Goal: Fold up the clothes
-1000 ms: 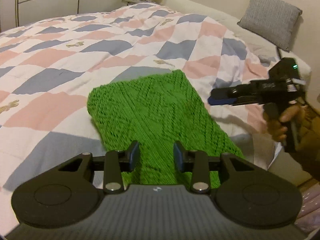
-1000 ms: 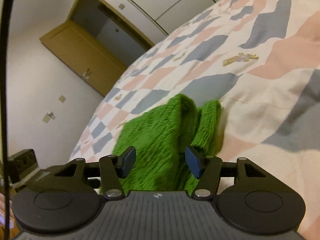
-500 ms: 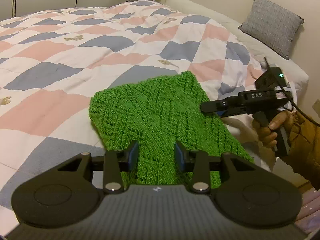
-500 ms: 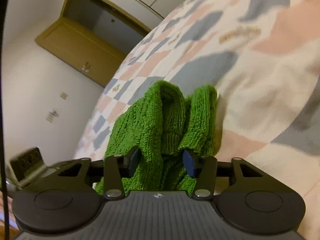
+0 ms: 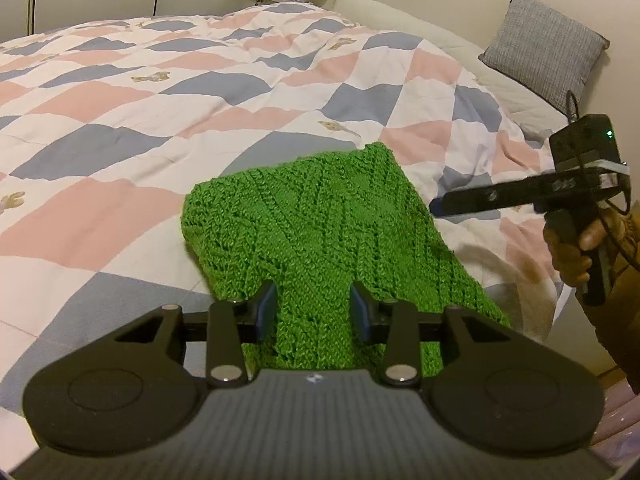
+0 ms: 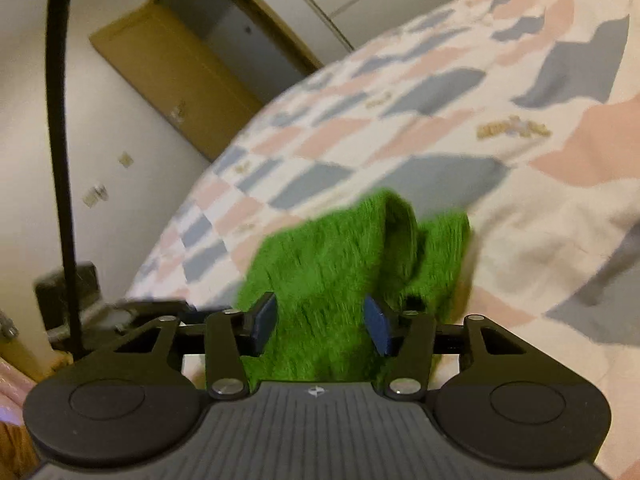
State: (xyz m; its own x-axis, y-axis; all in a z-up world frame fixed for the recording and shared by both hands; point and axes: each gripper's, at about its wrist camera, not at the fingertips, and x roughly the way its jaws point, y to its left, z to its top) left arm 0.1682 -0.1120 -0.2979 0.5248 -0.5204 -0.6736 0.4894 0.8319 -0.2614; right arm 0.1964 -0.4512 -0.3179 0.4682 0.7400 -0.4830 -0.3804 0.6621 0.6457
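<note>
Nearest in the left wrist view, the left claw has its blue-padded fingers apart, with the near end of the bright green cable-knit garment showing between them but not pinched. That near end seems to droop over the bed's edge, though the claw body hides the hem. The rest of the knit lies as a narrow folded strip on the quilted bedspread of pink, grey-blue and white diamonds, running away from the camera to a squared far end.

Just off the strip's right edge, the right claw is seen side-on, held by a hand in a brown sleeve; its tip is near the knit but appears clear of it. In the blurred right wrist view its fingers are parted, gripping nothing, and the green knit ahead of them bunches into two raised ridges.

Judging from this, the lengthwise folds are done and a crosswise fold is in hand. The next move likely calls for both claws to close on the near corners together, lift, and carry them toward the far end without dragging the layers askew.

Farther back sit a grey woven cushion and white wardrobe doors.
</note>
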